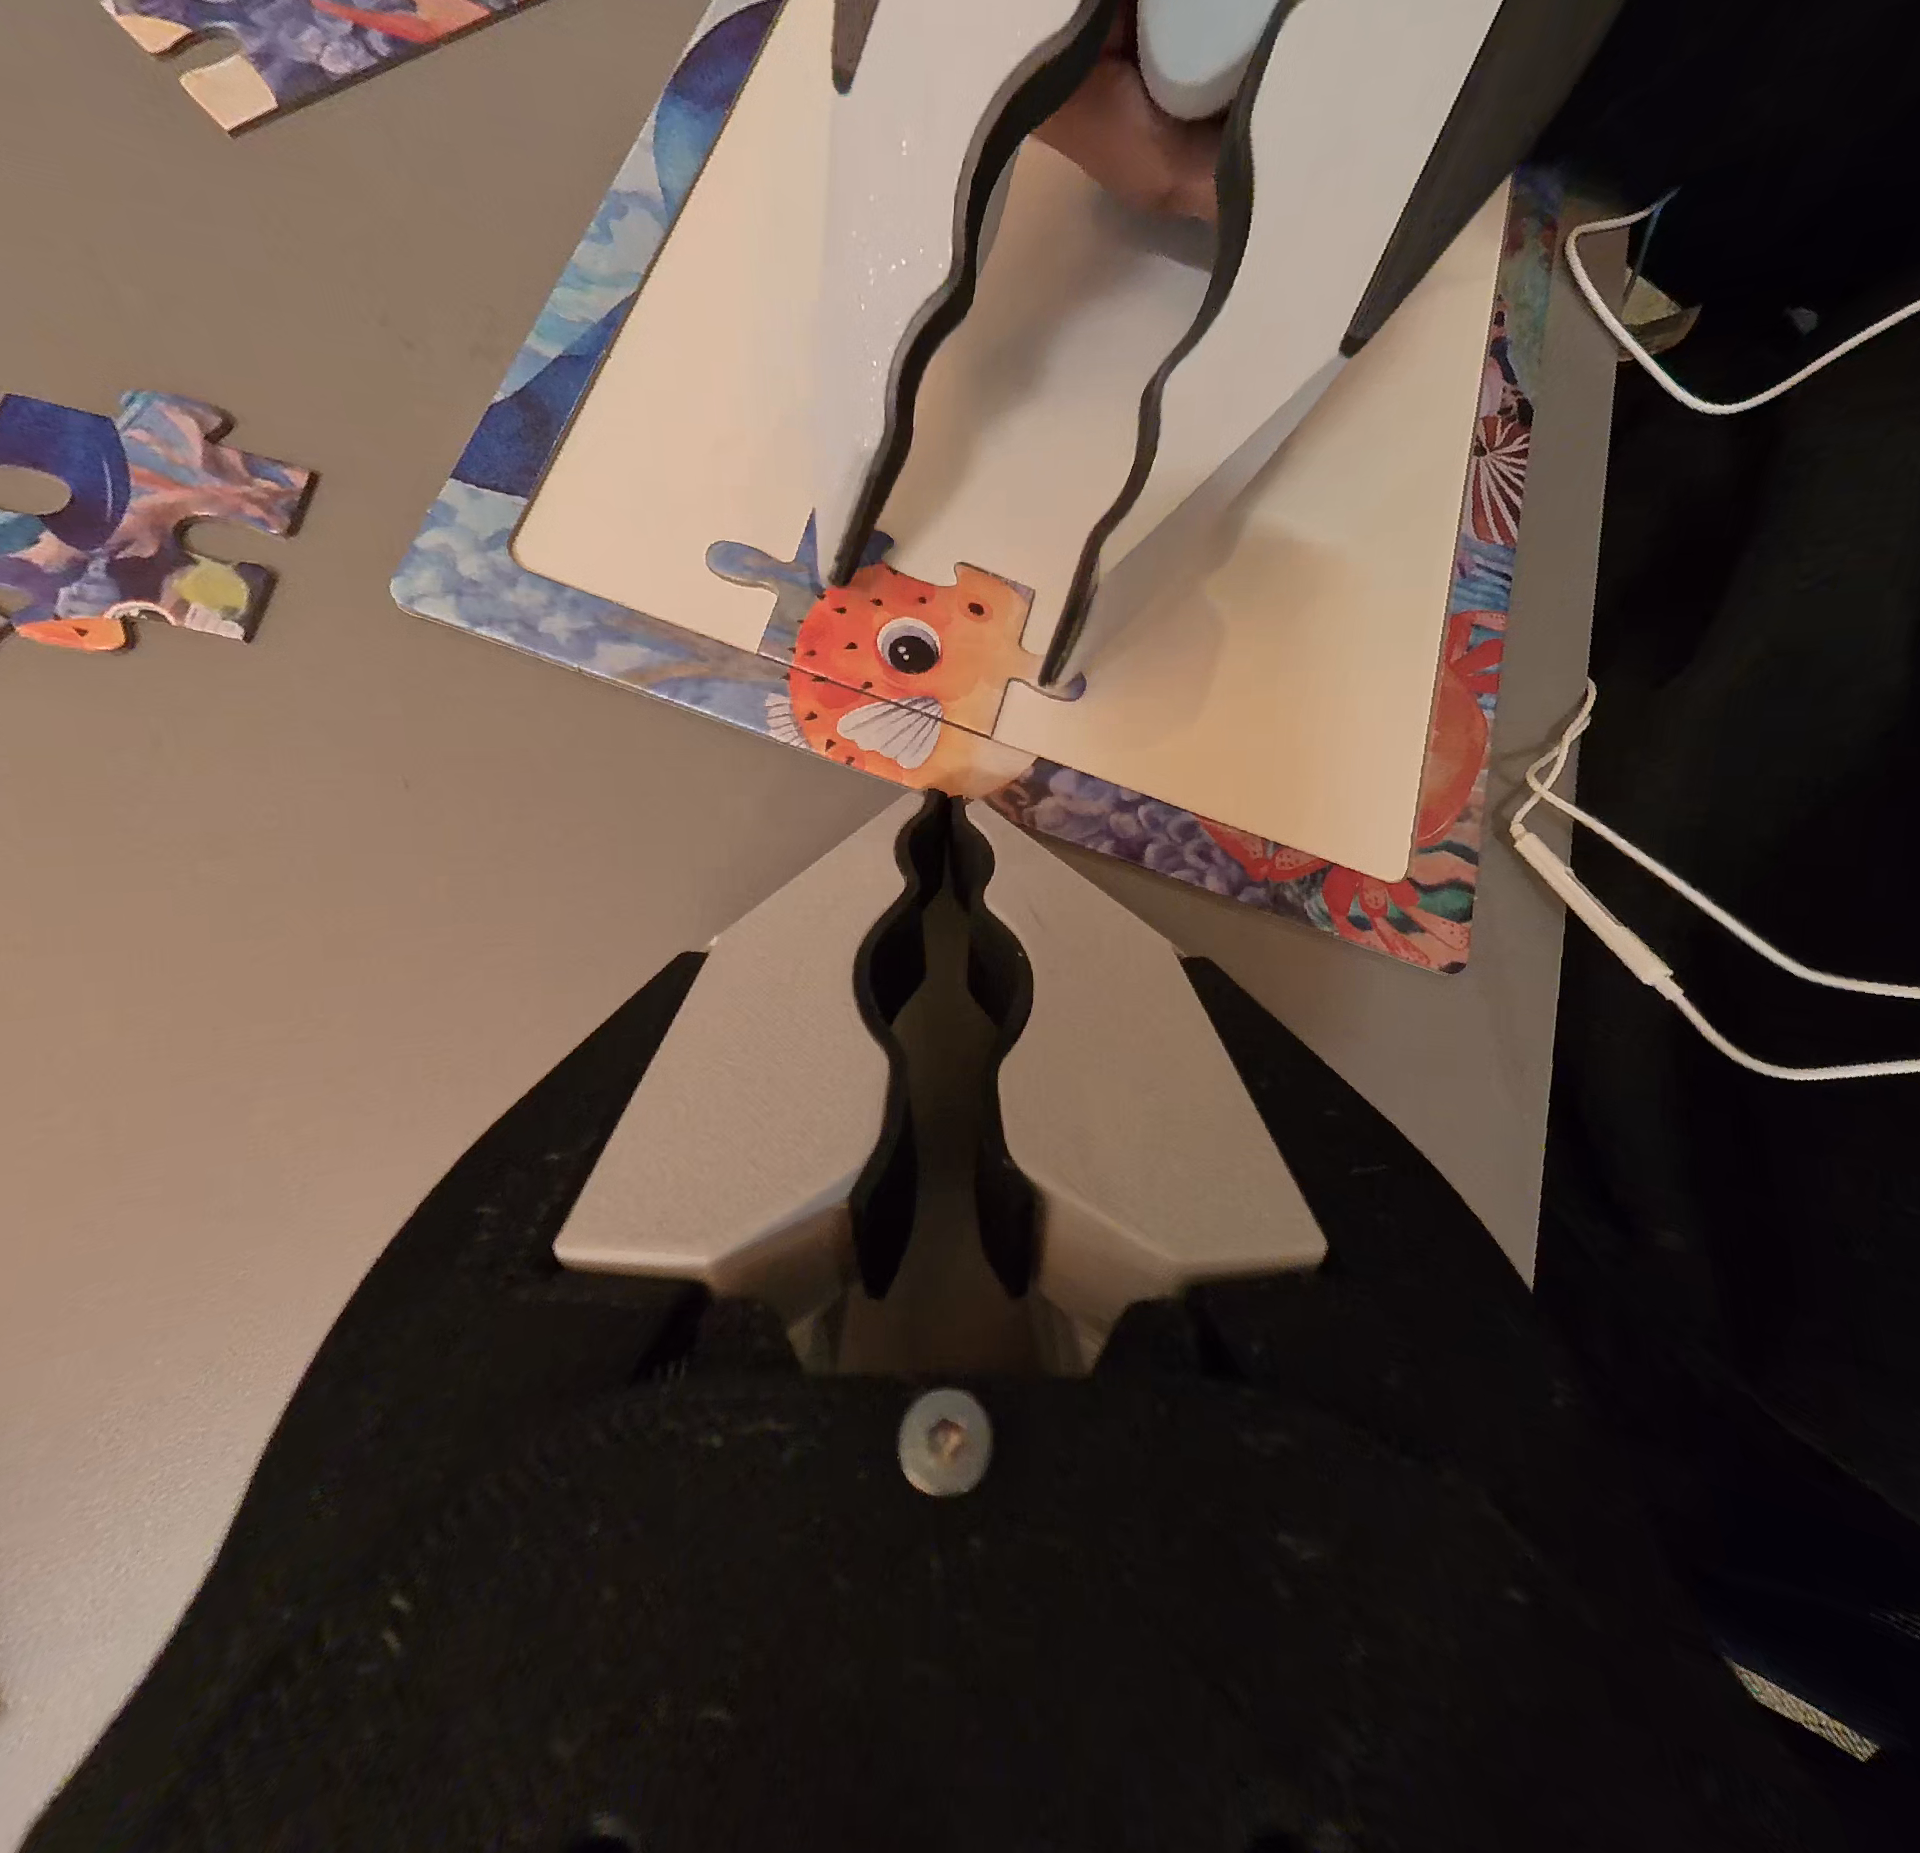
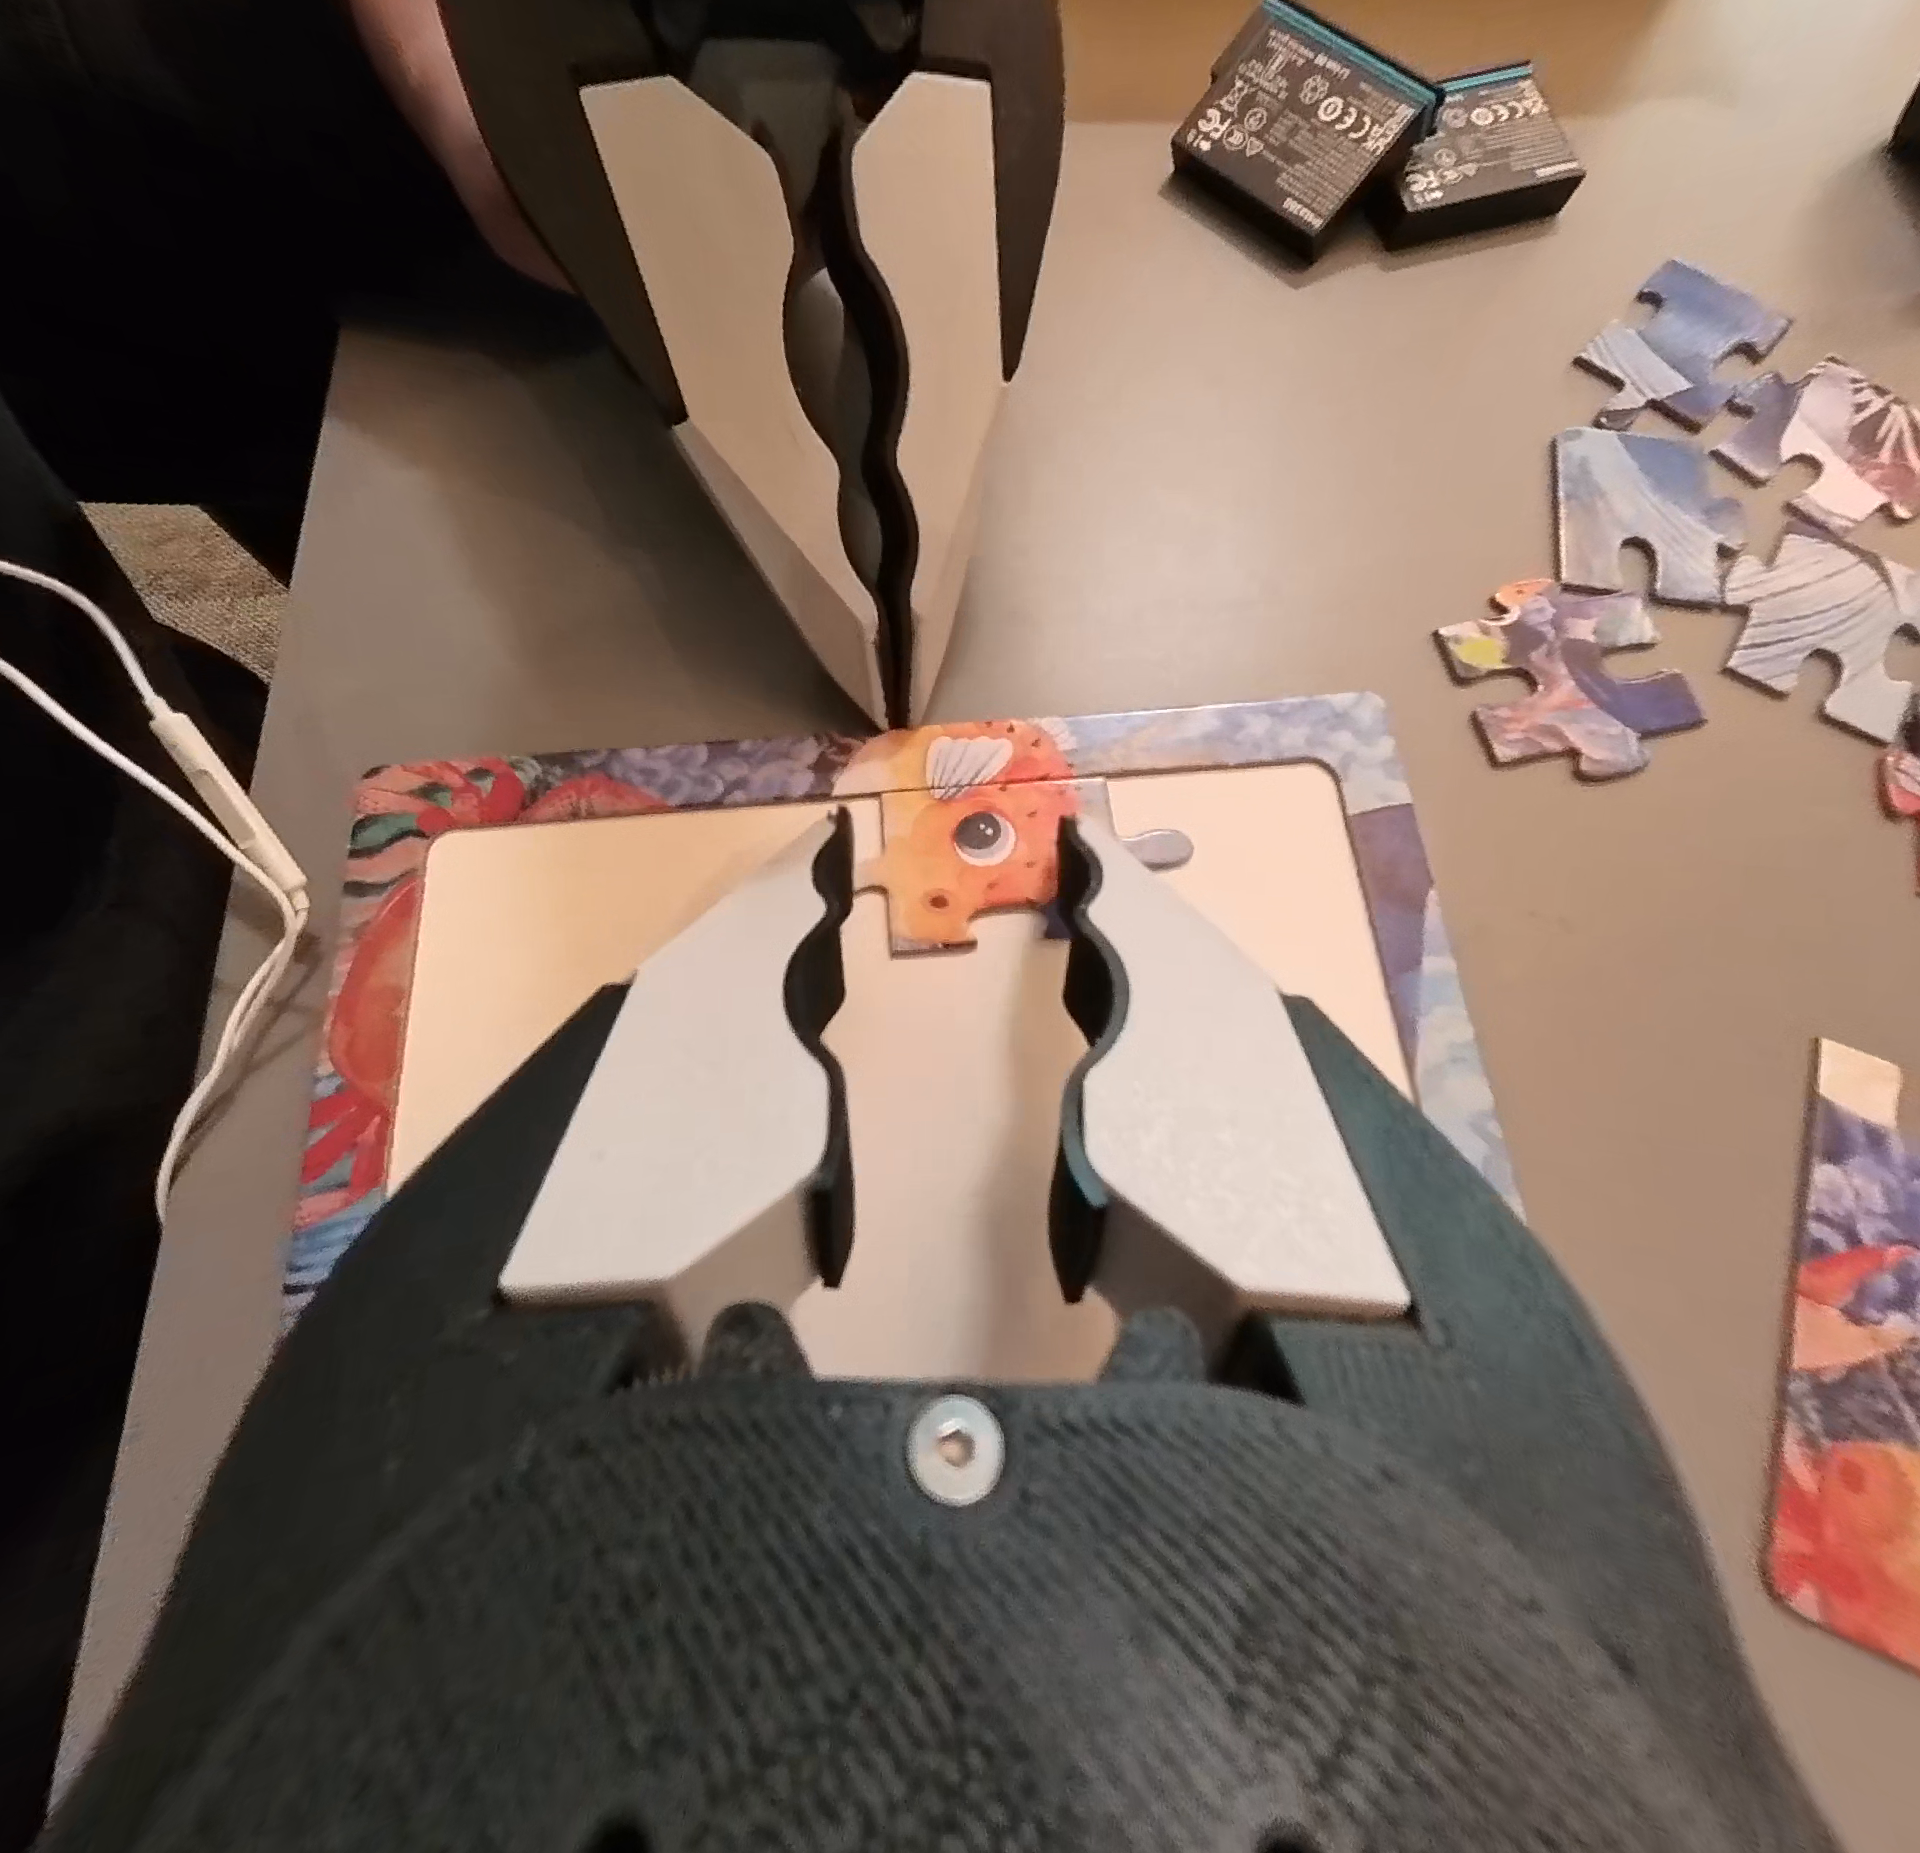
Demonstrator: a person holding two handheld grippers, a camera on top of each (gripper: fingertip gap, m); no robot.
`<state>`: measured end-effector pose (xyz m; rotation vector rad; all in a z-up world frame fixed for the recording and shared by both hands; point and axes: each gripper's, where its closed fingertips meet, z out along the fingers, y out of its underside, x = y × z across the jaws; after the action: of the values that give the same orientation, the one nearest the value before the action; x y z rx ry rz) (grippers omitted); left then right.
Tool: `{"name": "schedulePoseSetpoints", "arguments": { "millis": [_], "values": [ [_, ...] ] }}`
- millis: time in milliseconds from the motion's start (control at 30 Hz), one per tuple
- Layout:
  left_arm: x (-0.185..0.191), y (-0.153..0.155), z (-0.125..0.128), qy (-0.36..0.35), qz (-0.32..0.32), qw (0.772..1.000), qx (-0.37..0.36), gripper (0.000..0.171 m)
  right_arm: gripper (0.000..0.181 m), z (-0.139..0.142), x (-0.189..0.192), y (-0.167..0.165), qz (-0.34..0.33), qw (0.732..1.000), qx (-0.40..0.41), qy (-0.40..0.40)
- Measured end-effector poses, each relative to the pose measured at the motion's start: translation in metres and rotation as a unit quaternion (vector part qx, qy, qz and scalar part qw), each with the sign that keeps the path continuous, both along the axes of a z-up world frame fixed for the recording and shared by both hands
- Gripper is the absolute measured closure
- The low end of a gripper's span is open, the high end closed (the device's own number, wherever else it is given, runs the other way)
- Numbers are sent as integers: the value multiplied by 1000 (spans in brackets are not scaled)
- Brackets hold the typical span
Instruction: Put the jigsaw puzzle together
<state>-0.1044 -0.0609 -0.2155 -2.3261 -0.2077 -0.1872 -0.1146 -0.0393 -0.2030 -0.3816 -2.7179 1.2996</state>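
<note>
The puzzle board (image 1: 582,650) lies on the grey table, with a painted sea border and a pale bare inside. One orange fish piece (image 1: 914,640) sits inside against the border, matching the fish's lower half printed there. My right gripper (image 2: 954,832) is open; its fingertips rest on the board on either side of the fish piece (image 2: 966,868), and the right finger covers part of the piece's tab. My left gripper (image 1: 948,816) is shut on nothing, its tip at the board's outer edge beside the fish. It also shows in the right wrist view (image 2: 894,707).
Loose pieces lie on the table: two in the left wrist view (image 1: 135,525) (image 1: 353,16) and several in the right wrist view (image 2: 1683,515), plus a large joined part (image 2: 1849,1336). Two black blocks (image 2: 1309,130) sit behind. A white cable (image 2: 229,795) hangs at the table's edge. Left and right tips are no more than a few centimetres apart.
</note>
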Motion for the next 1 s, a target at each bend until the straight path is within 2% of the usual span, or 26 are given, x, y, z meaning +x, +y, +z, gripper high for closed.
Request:
{"name": "schedulePoseSetpoints", "arguments": {
  "millis": [200, 333, 600, 700, 833, 933, 1000],
  "values": [
    [0, 0, 0, 0, 0, 1000, 0, 171, 145, 3, 13, -9, 31, 999, -14, -14],
    [0, 0, 0, 0, 0, 1000, 0, 171, 146, -5, 17, -10, 42, 999, 7, -17],
    [0, 0, 0, 0, 0, 1000, 0, 171, 149, -6, 16, -11, 37, 999, 9, -15],
    [0, 0, 0, 1, 0, 1000, 0, 171, 143, -2, 14, -11, 29, 1000, -1, -10],
    [0, 1, 0, 7, 2, 1000, 0, 171, 143, 52, -11, 4, -34, 989, -142, -14],
    [0, 1, 0, 4, 2, 1000, 0, 171, 144, 97, -32, 37, -96, 962, -256, -9],
    [0, 1, 0, 1, 2, 1000, 1, 171, 145, 118, -41, 64, -133, 939, -316, 1]
  ]
}}
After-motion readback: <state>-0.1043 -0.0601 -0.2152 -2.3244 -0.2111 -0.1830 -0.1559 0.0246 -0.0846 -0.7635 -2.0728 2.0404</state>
